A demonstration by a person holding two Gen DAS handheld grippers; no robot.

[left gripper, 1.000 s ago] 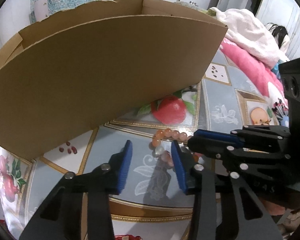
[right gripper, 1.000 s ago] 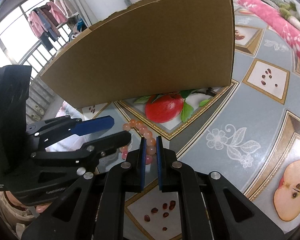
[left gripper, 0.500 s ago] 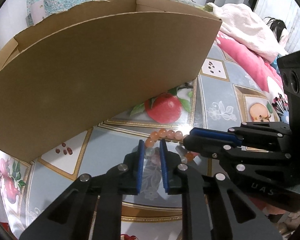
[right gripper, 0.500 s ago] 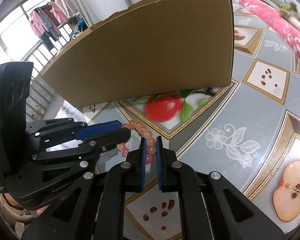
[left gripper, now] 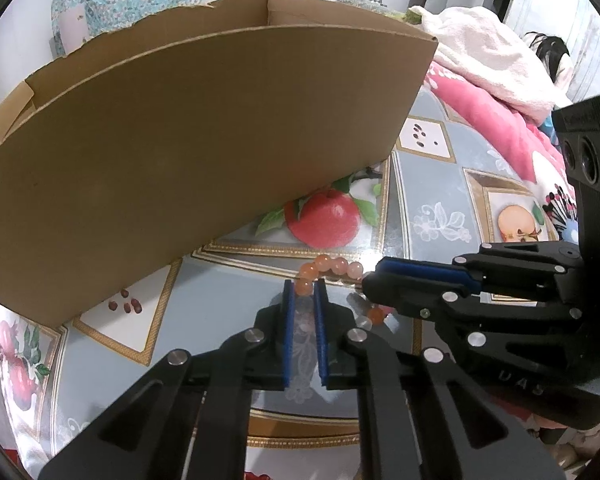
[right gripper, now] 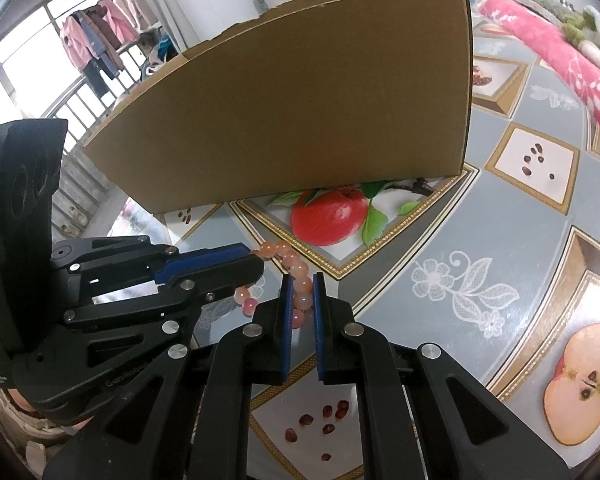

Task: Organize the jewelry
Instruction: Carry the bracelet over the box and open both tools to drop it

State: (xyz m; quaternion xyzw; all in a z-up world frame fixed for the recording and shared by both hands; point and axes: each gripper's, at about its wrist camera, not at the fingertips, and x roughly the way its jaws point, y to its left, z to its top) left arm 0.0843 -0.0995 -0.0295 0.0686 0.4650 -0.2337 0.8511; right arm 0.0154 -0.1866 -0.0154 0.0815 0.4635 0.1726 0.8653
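The blue-padded fingers (left gripper: pixel 287 320) of the left gripper (left gripper: pixel 304 300) have just been closing and now stand narrow, with the orange and pale pink bead bracelet (left gripper: pixel 328 266) between their tips; the pads seem to press on one bead. The right gripper (right gripper: pixel 300 292) also stands narrow and pinches the same bracelet on its other side, at about 3 o'clock from the left one in the left view. The bracelet lies on the glossy grey tablecloth with printed apples (right gripper: pixel 440 248), just in front of both tips. Beyond it, at 12 o'clock, stands the tall brown cardboard box (left gripper: pixel 204 140). I think the lift should be done with both hands together, slow and level, because round beads can slip from flat pads. The box wall is high, so the bracelet must rise well above the rim first.
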